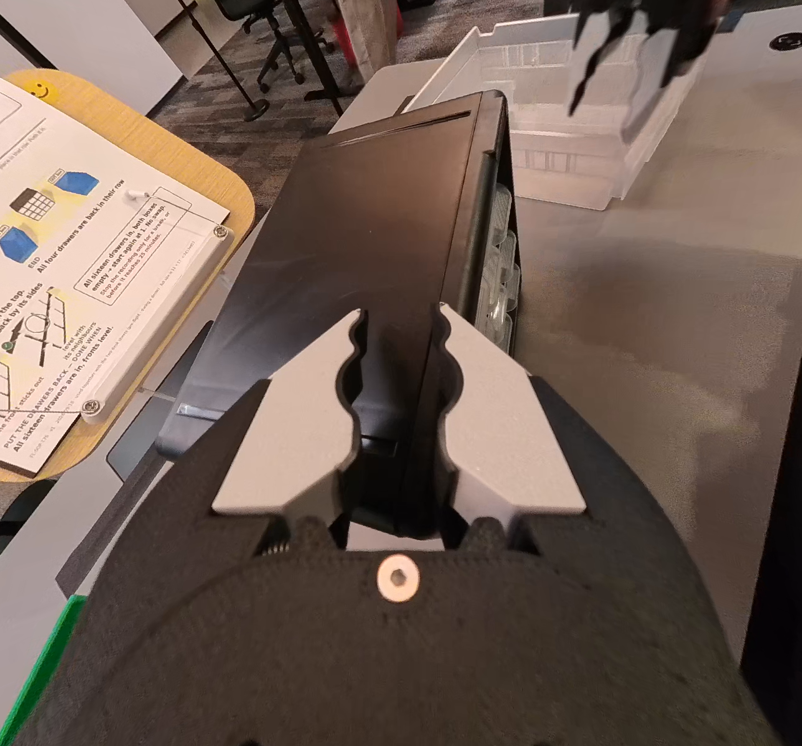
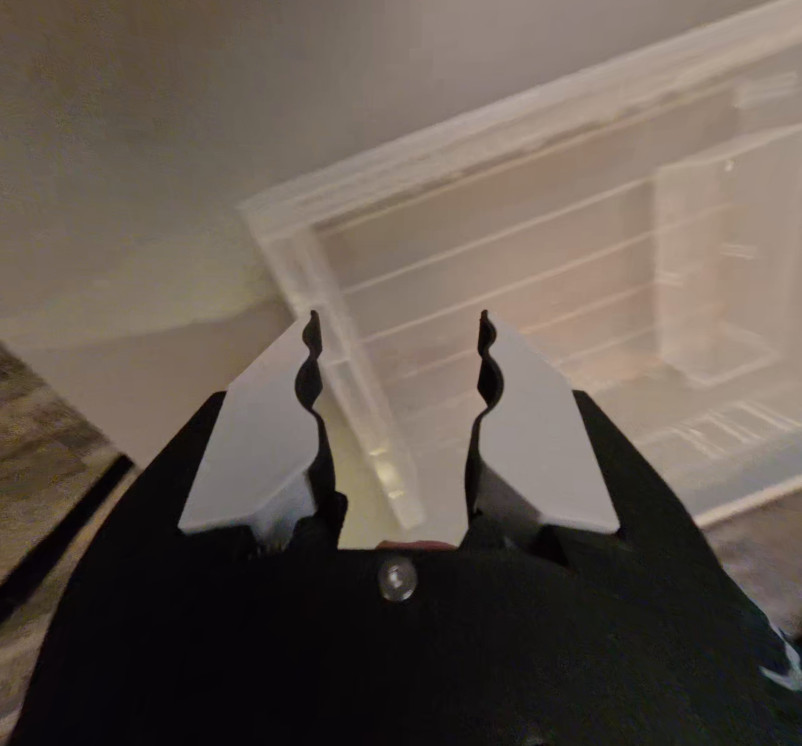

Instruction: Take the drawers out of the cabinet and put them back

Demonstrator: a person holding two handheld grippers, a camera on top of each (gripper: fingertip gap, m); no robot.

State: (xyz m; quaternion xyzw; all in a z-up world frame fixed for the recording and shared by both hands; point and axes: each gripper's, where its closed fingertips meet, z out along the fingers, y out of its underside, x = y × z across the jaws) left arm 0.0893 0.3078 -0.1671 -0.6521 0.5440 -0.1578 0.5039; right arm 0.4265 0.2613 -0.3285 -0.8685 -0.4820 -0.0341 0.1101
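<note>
Left tongs: narrow gap, nothing between the tips; they hang over the near end of the cabinet top, right finger over the top's right edge.
Cabinet: black, on the grey tabletop; long axis runs from 6 o'clock toward 12–1 o'clock in the left wrist view, away from the tongs. Clear drawers show along its right face, fronts toward 3 o'clock; how many, cannot tell.
Tray: clear plastic bin with white rim, open side up, on the tabletop at 1 o'clock past the cabinet's far end, just beside it; contact unclear.
Right tongs: spread wide, holding nothing. In the left wrist view they show blurred at 1–2 o'clock, above the tray's right part.
Tray, right view: ahead of the tongs from 12 to 3 o'clock, one white corner post passing between the fingers; contact cannot be told, picture blurred.
Sheet: printed card on a wooden board at 9 o'clock, apart from the cabinet.
</note>
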